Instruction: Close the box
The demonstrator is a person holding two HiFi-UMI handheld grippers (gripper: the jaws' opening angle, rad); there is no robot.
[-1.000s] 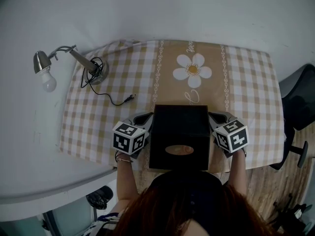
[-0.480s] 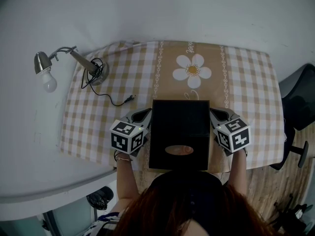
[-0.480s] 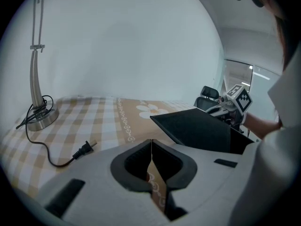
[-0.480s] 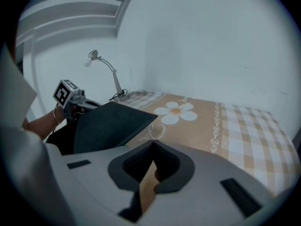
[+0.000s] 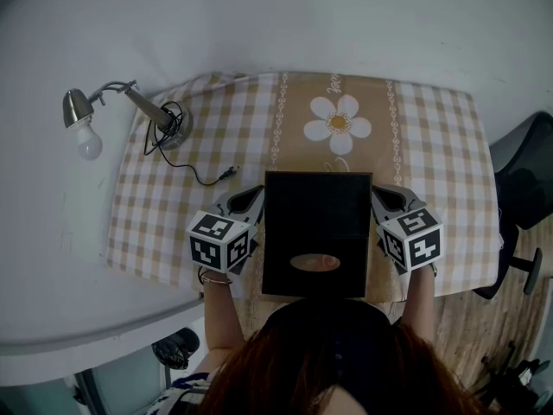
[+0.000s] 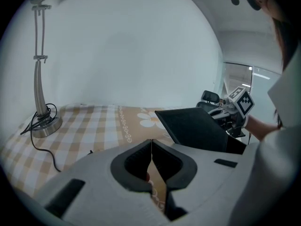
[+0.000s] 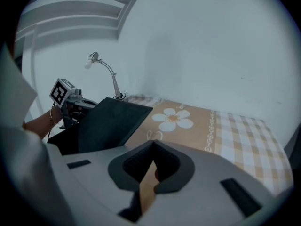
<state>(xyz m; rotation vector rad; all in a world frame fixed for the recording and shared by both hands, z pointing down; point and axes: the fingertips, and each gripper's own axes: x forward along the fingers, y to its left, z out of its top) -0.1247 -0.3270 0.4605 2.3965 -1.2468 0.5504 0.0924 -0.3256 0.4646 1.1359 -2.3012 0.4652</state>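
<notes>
Black rectangular box, lid tilted up, we flank with left hand-held gripper and right hand-held gripper, each pinched together, to press it shut.

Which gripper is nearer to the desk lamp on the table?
Left. The left gripper sits left of the box, toward the lamp; the right gripper sits right of the box, farther from the lamp.

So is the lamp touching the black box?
Apart. The head view shows the lamp standing at the far left corner, with checked tablecloth and the lamp's cord lying between it and the black box.
</notes>
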